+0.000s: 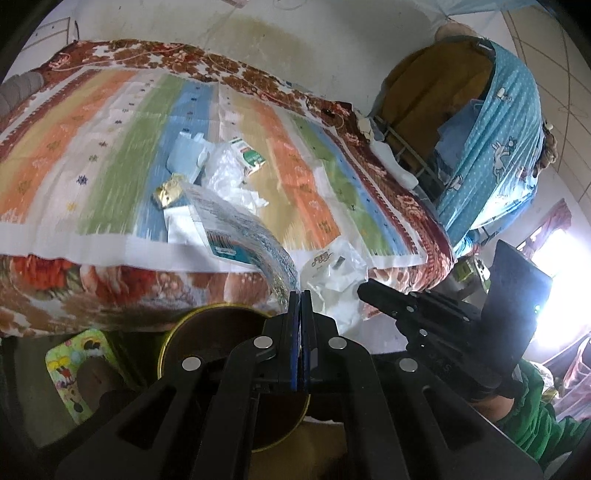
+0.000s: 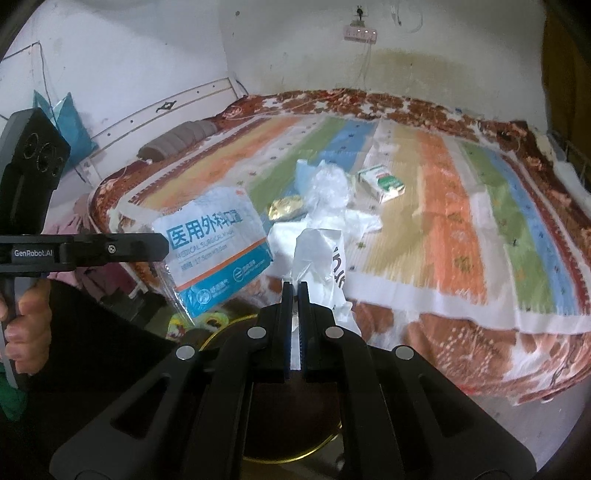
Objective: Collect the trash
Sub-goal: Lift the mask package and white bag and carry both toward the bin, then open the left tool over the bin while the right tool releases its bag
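A: Both tools are loaded. The left gripper [image 1: 301, 295] is clamped on the corner of a surgical-mask packet [image 2: 216, 251], which hangs out over the bed edge. The right gripper [image 2: 294, 286] is pinched on a crumpled white plastic bag [image 2: 321, 258].

B: And the bin?

A: A round gold-rimmed bin [image 1: 210, 339] sits on the floor directly under both tools, beside the bed. Its mouth is partly hidden by the gripper bodies.

B: Risks?

A: My judgement: the packet is held by a thin corner only, so it could slip or swing and land outside the rim. The bag is light (it may cling to the pads or drift on release). The two tools are close together, so they could knock each other.

B: What's left on the bed?

A: A green-and-white carton [image 2: 382, 182], a gold foil wrapper [image 2: 286, 206], clear plastic film [image 2: 330, 188] and a pale blue piece, all mid-bed on a striped sheet [image 2: 454, 206] over a floral blanket.

B: Room?

A: White stained wall, power strip [image 2: 360, 34] high up, a blue patterned cloth [image 1: 498, 147] draped at the bed's end.
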Motion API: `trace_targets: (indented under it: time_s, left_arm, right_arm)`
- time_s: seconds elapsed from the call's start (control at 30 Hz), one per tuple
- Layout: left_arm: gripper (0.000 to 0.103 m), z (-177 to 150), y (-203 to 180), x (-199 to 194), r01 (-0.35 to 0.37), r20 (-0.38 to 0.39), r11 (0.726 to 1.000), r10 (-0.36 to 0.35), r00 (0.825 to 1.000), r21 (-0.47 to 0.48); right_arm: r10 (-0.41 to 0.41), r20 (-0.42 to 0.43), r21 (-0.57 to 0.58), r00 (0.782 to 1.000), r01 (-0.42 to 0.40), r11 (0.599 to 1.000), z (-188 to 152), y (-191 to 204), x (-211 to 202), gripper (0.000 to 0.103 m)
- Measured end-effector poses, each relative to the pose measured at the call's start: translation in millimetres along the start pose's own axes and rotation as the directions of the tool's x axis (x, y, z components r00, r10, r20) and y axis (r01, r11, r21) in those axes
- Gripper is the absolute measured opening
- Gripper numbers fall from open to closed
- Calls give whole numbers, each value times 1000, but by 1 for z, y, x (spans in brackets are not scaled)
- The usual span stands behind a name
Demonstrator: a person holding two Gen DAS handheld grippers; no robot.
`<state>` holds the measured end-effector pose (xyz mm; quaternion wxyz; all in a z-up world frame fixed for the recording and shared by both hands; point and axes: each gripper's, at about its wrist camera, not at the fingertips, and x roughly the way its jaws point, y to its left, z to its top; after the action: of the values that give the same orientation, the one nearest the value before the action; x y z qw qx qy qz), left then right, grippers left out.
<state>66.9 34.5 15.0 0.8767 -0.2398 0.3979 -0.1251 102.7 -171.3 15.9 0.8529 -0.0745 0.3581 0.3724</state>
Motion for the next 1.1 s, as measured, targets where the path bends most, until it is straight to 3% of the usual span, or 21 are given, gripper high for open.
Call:
trace_targets:
  time_s: [0.33,0.67,0.8,1.1]
  left_arm:
    - [0,-32,2,10,-43,-70,998,40,997,-37]
    - [0,-52,8,43,-119,-207,991,104,973,-58]
    - [0,-57,17,57,-146,-271,985,115,956,-97]
    - [0,-69,38,99,-233,-425,957,141,894,-173]
  right_arm:
    - [-3,-86,18,996,5,1000,-32,10,9,2]
    - [-17,-216,52,976,29,998,-52,10,35,2]
    - [-18,-288,82,958,43,996,-61,5,52,2]
    - [40,-399,204,916,47,978,-74,-12,91,2]
